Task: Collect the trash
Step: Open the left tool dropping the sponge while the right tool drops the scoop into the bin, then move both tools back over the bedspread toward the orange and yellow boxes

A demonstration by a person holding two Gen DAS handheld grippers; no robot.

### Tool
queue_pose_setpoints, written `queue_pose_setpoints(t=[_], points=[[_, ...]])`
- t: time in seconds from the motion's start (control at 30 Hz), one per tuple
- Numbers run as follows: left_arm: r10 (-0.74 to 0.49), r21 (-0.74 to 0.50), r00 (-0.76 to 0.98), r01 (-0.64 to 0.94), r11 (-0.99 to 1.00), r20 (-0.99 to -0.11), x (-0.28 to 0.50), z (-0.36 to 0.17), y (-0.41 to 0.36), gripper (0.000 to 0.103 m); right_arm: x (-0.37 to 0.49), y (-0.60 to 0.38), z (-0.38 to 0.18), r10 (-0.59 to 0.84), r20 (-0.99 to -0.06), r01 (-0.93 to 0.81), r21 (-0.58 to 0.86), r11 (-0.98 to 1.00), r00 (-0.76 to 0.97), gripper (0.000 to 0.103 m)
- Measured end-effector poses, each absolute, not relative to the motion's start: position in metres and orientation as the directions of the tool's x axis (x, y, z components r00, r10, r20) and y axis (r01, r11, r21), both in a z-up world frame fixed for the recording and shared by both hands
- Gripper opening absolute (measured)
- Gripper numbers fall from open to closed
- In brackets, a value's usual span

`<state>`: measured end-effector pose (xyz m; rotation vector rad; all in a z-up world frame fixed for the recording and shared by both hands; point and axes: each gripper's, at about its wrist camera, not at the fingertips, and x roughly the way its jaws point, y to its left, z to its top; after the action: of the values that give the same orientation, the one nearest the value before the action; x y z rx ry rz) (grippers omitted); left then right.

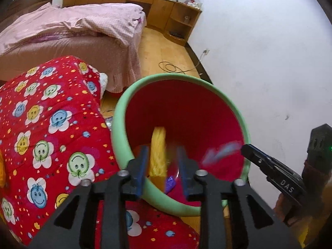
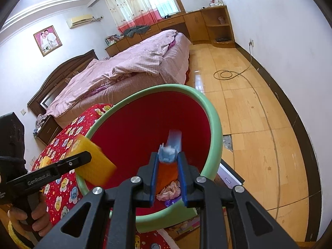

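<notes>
Trash is going into the bin (image 1: 122, 112), a green-rimmed tub with a red inside that fills the lower middle of both views, beside a red smiley-print quilt (image 1: 47, 124) at lower left. The left claw (image 1: 164, 161) hangs over the near rim with its jaws apart; the yellow sponge (image 1: 158, 151) sits between them, blurred, and I cannot tell whether the pads press it or it is already dropping. The right claw (image 2: 168, 164), seen in its own view at lower centre, is clamped on a pale blue scrap (image 2: 169, 154) over the bin's mouth. Other scraps (image 2: 169, 192) lie at the bottom. To finish well, keep both claws inside the rim line, part the right jaws only over the red interior, then lift straight clear without nudging the rim.
</notes>
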<state>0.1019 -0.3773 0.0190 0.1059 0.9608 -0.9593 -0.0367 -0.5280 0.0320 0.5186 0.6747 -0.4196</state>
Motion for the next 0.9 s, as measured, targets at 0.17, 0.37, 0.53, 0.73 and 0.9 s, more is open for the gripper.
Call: queue_pose_setpoints(t=[0.17, 0.37, 0.53, 0.73, 0.9], points=[[-0.635, -0.261, 0.252, 0.756, 0.600, -0.730, 0.091, 0.028, -0.379, 0.048, -0.037, -0.527, 0.034, -0.197, -0.677, 0.525, 0.322, 0.788, 0.710, 0.025], [-0.633, -0.269, 0.252, 0.747, 0.608, -0.732, 0.086, 0.032, -0.367, 0.048, -0.043, -0.524, 0.037, -0.199, -0.664, 0.520, 0.329, 0.788, 0.721, 0.029], [-0.639, -0.293, 0.254, 0.727, 0.621, -0.726, 0.087, 0.036, -0.357, 0.048, -0.048, -0.517, 0.042, -0.193, -0.650, 0.508, 0.340, 0.791, 0.735, 0.038], [-0.636, -0.293, 0.283, 0.706, 0.645, -0.718, 0.085, 0.047, -0.336, 0.048, -0.051, -0.509, 0.046, -0.186, -0.640, 0.500, 0.352, 0.791, 0.746, 0.046], [-0.619, -0.288, 0.321, 0.672, 0.682, -0.717, 0.084, 0.052, -0.312, 0.048, -0.051, -0.496, 0.052, -0.182, -0.631, 0.486, 0.350, 0.801, 0.754, 0.049]])
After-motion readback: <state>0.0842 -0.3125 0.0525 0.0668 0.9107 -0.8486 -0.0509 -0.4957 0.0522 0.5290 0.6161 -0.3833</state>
